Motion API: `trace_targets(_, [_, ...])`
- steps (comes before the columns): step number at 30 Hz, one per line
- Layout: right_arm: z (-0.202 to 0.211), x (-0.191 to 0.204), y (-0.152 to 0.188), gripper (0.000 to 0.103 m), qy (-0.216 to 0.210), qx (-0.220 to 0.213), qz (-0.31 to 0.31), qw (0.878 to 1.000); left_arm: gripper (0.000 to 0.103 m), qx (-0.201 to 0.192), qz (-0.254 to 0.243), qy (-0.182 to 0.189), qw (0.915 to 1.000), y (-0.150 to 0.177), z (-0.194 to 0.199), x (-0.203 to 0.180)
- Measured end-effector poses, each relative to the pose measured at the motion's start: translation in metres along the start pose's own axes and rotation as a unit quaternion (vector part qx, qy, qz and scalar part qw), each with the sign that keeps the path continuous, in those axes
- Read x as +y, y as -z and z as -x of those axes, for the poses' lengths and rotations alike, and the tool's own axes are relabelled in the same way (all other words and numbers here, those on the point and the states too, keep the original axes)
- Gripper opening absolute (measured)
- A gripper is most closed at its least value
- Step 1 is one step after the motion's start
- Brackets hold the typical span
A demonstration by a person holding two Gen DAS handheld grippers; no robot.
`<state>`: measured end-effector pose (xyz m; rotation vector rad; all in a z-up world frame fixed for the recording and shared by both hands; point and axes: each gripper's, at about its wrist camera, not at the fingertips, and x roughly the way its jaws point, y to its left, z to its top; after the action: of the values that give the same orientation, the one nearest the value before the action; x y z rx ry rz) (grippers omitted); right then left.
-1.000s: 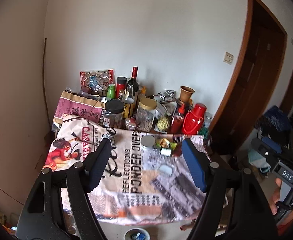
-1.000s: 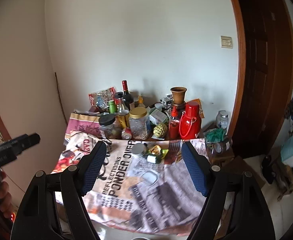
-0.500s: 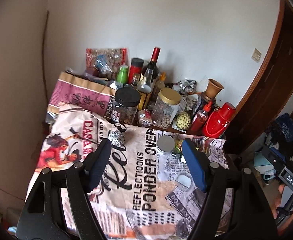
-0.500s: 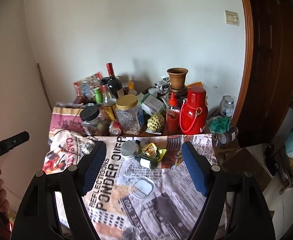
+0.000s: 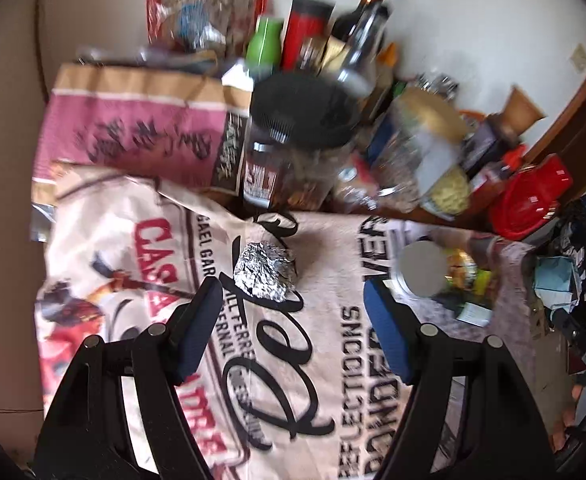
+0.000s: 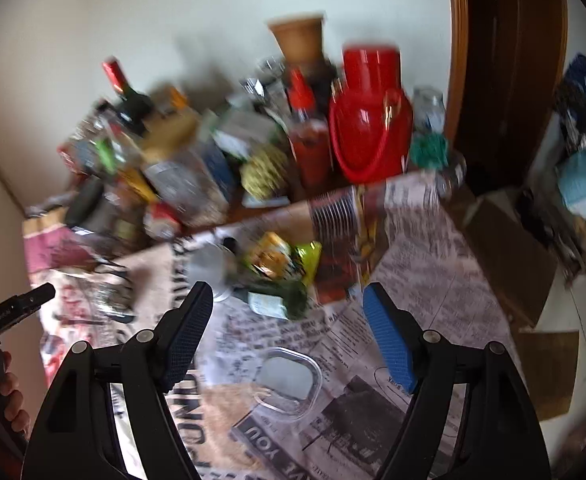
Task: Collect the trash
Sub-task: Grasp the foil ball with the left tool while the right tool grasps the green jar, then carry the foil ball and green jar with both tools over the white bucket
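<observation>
Counting the things on the worktop

There is one ball of crumpled foil (image 5: 265,272), one round silver lid (image 5: 423,270), one clear plastic tray (image 6: 287,378), one small green bottle lying down (image 6: 277,300) and one yellow-green wrapper (image 6: 283,256). At the back stand two big jars: one black-lidded jar (image 5: 301,140) and one gold-lidded jar (image 5: 421,148). There is one red flask (image 6: 367,120), one wine bottle (image 5: 367,4), one brown clay vase (image 6: 301,42) and one pink paper bag (image 5: 141,128). The rest is too blurry to count.
</observation>
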<state>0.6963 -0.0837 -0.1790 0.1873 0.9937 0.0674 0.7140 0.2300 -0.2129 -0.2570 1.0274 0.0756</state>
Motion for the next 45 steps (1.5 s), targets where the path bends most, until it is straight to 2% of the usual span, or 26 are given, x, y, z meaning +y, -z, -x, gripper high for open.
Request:
trace_targets(3, [-0.037,-0.005,0.003,0.075,0.004,0.033,-0.01,0.999,0.072,0.016,-0.002,-0.011,0.9998,-0.001,-0.037,0.004])
trace_targets(8, [-0.082,-0.004,0.007,0.075,0.005,0.072,-0.017,0.997,0.072,0.035,0.003,-0.02,0.9992,-0.003,-0.076,0.013])
trace_targets(14, [-0.116,-0.001,0.011,0.075,-0.037,0.11,-0.054,0.992,0.072,0.043,0.008,-0.022,0.9988,-0.007,-0.098,0.019])
trace_targets(20, [-0.132,0.006,0.013,0.072,-0.026,0.121,-0.052,0.991,0.072,0.047,0.002,-0.032,0.9984,-0.007,-0.109,0.021])
trace_targets(22, [-0.132,0.006,0.012,0.063,-0.028,0.12,-0.051,0.991,0.072,0.049,0.001,-0.037,0.9981,-0.008,-0.113,0.021])
trace_targets(26, [-0.134,0.007,0.01,0.063,-0.03,0.121,-0.047,0.991,0.061,0.058,0.003,-0.036,0.9977,-0.008,-0.121,0.021])
trace_targets(28, [-0.133,0.007,0.011,0.063,-0.027,0.12,-0.043,0.992,0.059,0.06,0.004,-0.036,0.9975,-0.008,-0.122,0.022])
trace_targets(33, [-0.126,0.009,0.01,0.063,-0.036,0.117,-0.042,0.992,0.057,0.057,0.004,-0.035,0.9978,-0.003,-0.116,0.015])
trace_targets(38, [-0.102,0.007,0.008,0.063,-0.045,0.103,-0.033,0.993,0.057,0.041,0.004,-0.038,0.9984,-0.002,-0.093,0.005])
trace_targets(45, [-0.053,-0.001,0.001,0.063,-0.064,0.074,-0.024,0.995,0.057,0.0,0.006,-0.031,0.9995,0.005,-0.03,-0.014])
